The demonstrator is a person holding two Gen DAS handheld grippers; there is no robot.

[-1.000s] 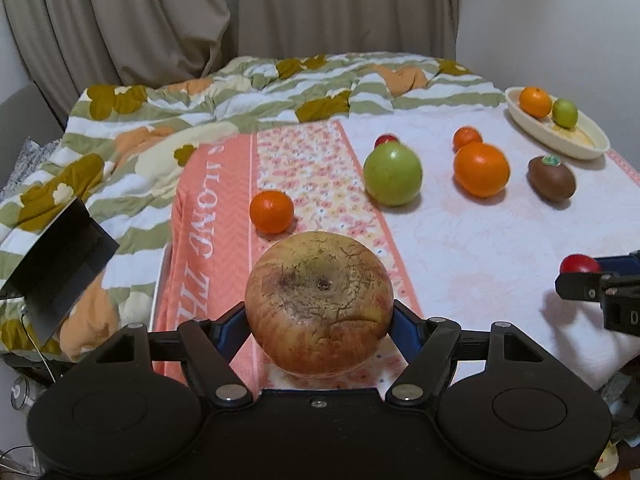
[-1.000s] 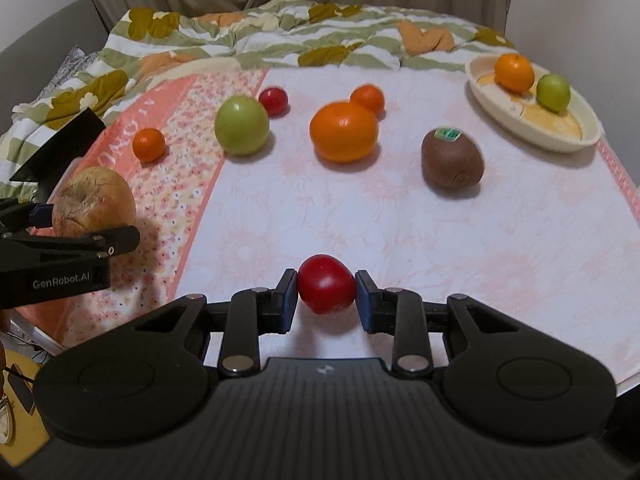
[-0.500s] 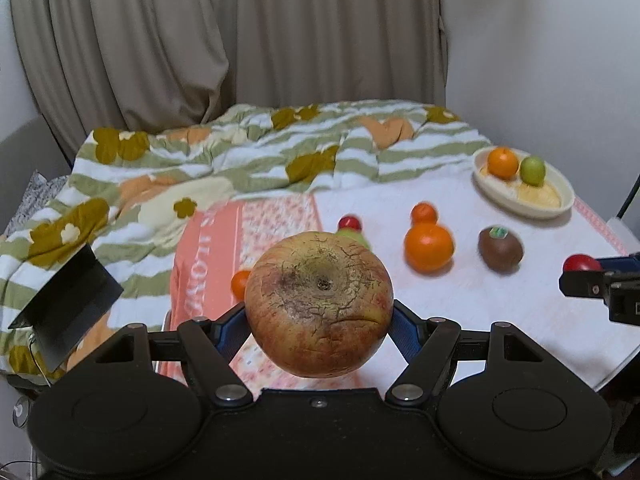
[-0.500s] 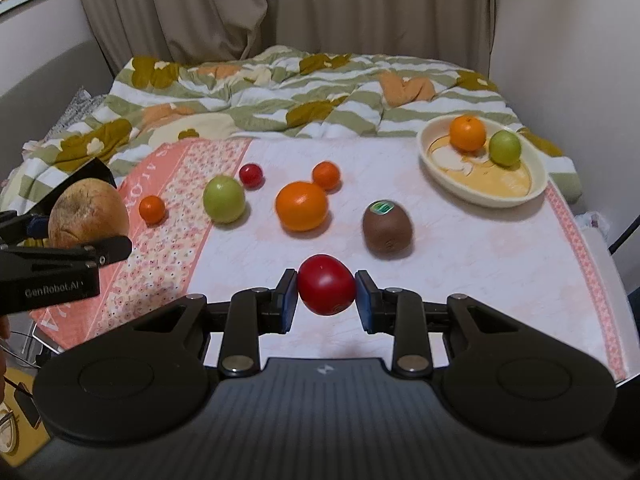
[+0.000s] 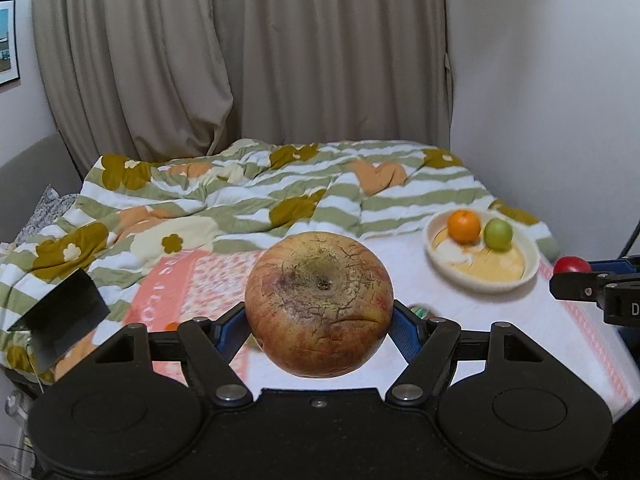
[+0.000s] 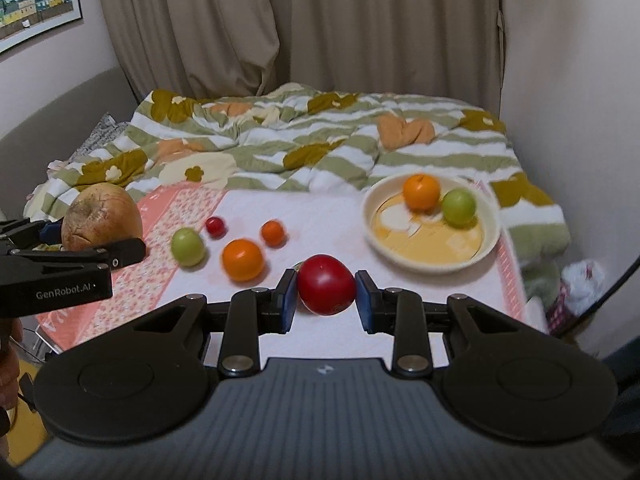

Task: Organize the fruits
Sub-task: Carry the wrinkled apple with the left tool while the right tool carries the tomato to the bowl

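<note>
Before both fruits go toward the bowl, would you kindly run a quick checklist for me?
1. Left hand-held gripper clamps the wrinkled apple on both sides: ok.
2. Right hand-held gripper clamps the red fruit: ok.
3. Both fruits lifted off the cloth: ok.
4. Bowl has bare space beside its orange and green fruit: ok.
5. Room there for the big apple too: cannot tell.

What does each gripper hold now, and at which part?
The left gripper clamps the big wrinkled apple by its sides; the right gripper clamps the red fruit by its sides.
</note>
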